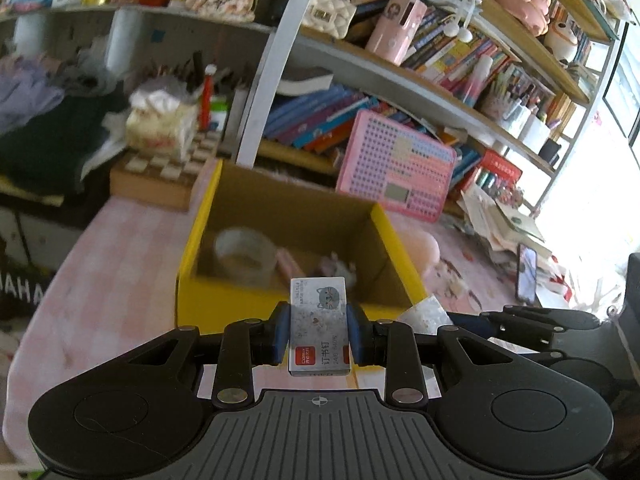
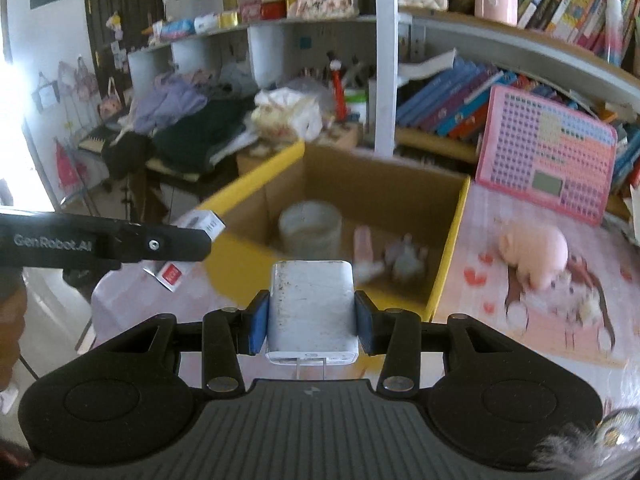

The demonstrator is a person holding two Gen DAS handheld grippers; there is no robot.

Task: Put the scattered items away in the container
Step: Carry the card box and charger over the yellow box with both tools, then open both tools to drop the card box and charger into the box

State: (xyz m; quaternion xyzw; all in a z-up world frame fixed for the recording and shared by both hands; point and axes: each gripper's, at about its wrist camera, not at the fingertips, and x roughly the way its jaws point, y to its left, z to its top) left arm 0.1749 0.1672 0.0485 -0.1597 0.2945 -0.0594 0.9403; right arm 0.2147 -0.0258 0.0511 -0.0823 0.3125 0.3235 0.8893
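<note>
My left gripper [image 1: 319,334] is shut on a small staple box [image 1: 319,320] with a red label and holds it just before the near wall of the yellow cardboard box [image 1: 248,304]. My right gripper [image 2: 311,326] is shut on a white charger block [image 2: 311,312] and holds it near the yellow box [image 2: 444,276]. Inside the box lie a roll of tape [image 2: 310,228], a pink item [image 2: 364,246] and a small figure [image 2: 404,262]. The left gripper with the staple box [image 2: 192,240] shows at the left of the right wrist view.
A pink plush pig [image 2: 536,252] lies on the pink tablecloth right of the box. A pink pegboard toy [image 2: 548,152] leans on the bookshelf behind. A phone [image 1: 526,274] and papers lie at the far right. Clothes and bags are piled at the left.
</note>
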